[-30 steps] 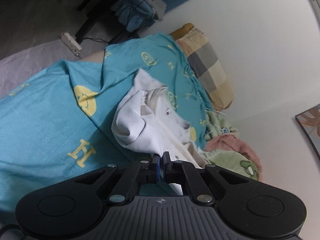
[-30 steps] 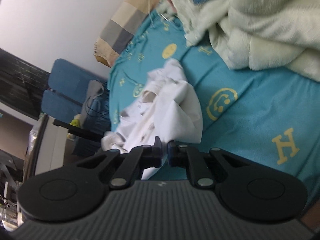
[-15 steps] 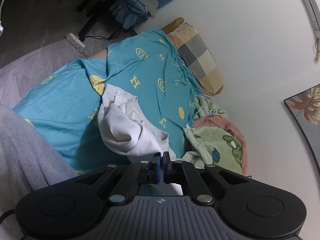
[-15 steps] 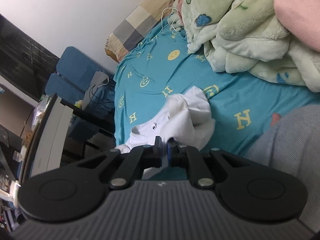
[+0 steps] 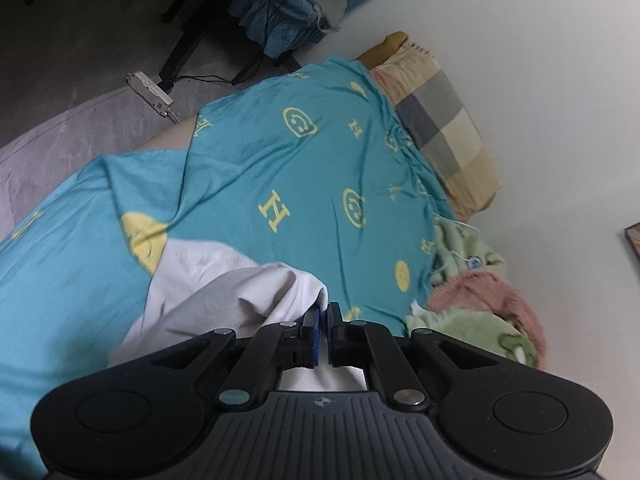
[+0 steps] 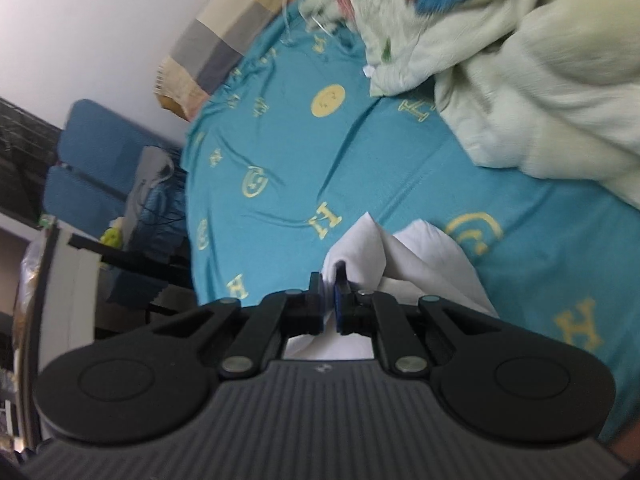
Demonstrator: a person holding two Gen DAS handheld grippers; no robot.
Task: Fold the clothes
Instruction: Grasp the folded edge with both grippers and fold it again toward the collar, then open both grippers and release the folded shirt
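Observation:
A white garment (image 5: 224, 292) lies bunched on the teal bed sheet (image 5: 288, 168) with yellow smileys and letters. In the left wrist view my left gripper (image 5: 324, 312) is shut on an edge of that garment, the cloth trailing off to the left and under the fingers. In the right wrist view my right gripper (image 6: 329, 280) is shut on another edge of the same white garment (image 6: 420, 256), which rises in a peak just beyond the pads and spreads to the right over the sheet (image 6: 304, 152).
A checked pillow (image 5: 444, 120) lies against the white wall. A pale green and pink fleece blanket (image 6: 500, 56) is heaped at one side of the bed (image 5: 480, 304). Beside the bed stand a blue chair (image 6: 92, 160), dark furniture and a power strip (image 5: 150, 92) on the grey floor.
Both grippers swung up and back half a second ago, then came down toward the bed again, carrying the white garment closer to the near edge. Both stayed shut on it.

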